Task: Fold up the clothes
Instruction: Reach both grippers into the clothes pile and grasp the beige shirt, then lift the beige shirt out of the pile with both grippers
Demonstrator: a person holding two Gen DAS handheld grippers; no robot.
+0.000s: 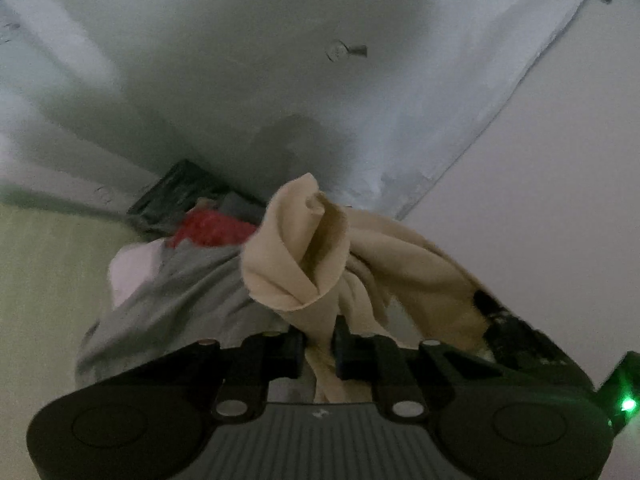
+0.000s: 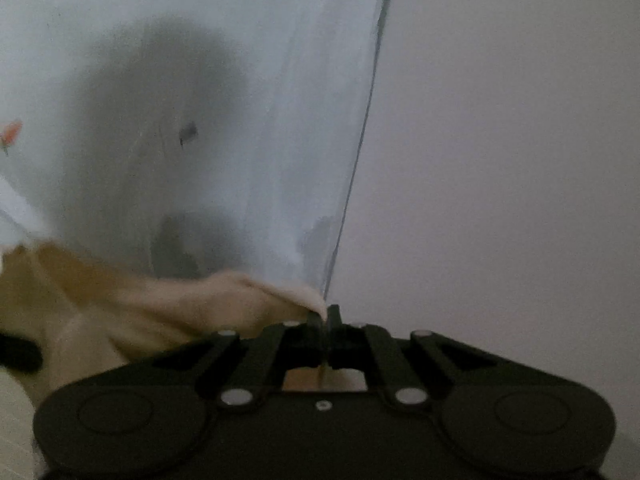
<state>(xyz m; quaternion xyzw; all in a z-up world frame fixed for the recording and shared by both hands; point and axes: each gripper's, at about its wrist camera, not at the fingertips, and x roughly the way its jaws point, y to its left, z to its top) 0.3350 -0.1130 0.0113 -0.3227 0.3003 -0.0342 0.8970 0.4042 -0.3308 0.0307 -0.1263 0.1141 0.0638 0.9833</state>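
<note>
No writing, label, brand or number can be read anywhere here. A small pale mark sits on the ribbed grey body of the left gripper (image 1: 320, 336), too tiny and blurred to make out.

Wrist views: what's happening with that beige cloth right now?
A person is working a gripper in each hand on the fold. The left gripper is shut on a bunched part of the beige cloth, and the right gripper pinches another edge of it. Behind, a grey garment and something red lie piled. The cloth looks gathered, not yet folded.
</note>
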